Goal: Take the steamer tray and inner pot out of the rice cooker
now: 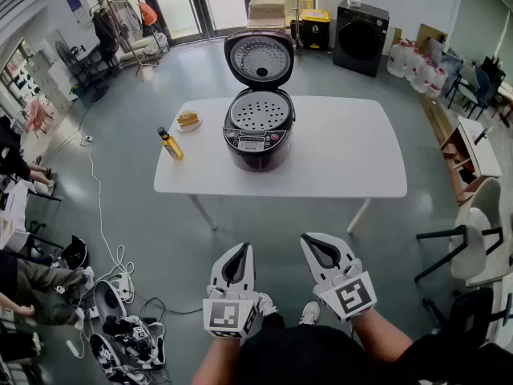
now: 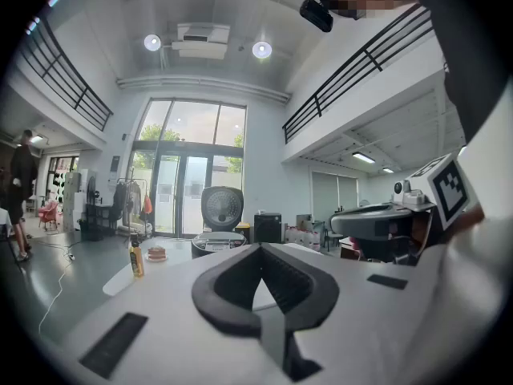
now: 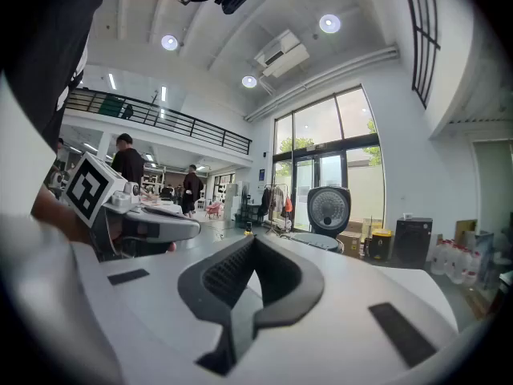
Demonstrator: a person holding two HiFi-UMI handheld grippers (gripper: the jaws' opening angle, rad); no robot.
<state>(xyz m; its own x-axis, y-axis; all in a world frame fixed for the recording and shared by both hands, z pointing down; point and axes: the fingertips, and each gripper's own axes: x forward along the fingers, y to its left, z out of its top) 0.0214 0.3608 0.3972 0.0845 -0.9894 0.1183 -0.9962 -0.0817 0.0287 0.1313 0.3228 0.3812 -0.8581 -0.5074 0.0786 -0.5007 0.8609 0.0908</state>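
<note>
- In the head view, the rice cooker (image 1: 259,139) stands on the white counter (image 1: 353,163), a little left of its middle, with its lid (image 1: 259,57) swung up and back on the far side.
- The perforated steamer tray (image 1: 258,111) sits in the cooker's open mouth. It covers whatever lies below, so the inner pot cannot be seen.
- A yellow bottle (image 1: 170,144) stands near the counter's left edge, and a small plate (image 1: 188,120) of food lies just beyond it. Both are left of the cooker and apart from it.
- The left gripper (image 1: 239,249) and the right gripper (image 1: 311,241) are held side by side on the near side of the counter, well short of it, over the grey floor (image 1: 264,215). Both point toward the cooker.
- In the left gripper view, the left gripper (image 2: 258,247) has its fingers (image 2: 300,279) closed tip to tip with nothing between them. The cooker (image 2: 218,241) with its raised lid (image 2: 222,208) shows straight ahead beyond the tips, the bottle (image 2: 136,259) and the plate (image 2: 156,255) to its left, and the right gripper (image 2: 385,223) at the right.
- In the right gripper view, the right gripper (image 3: 255,237) is likewise closed and empty. The cooker (image 3: 317,239) and its lid (image 3: 329,209) lie ahead, slightly right of the tips, and the left gripper (image 3: 152,227) shows at the left.
</note>
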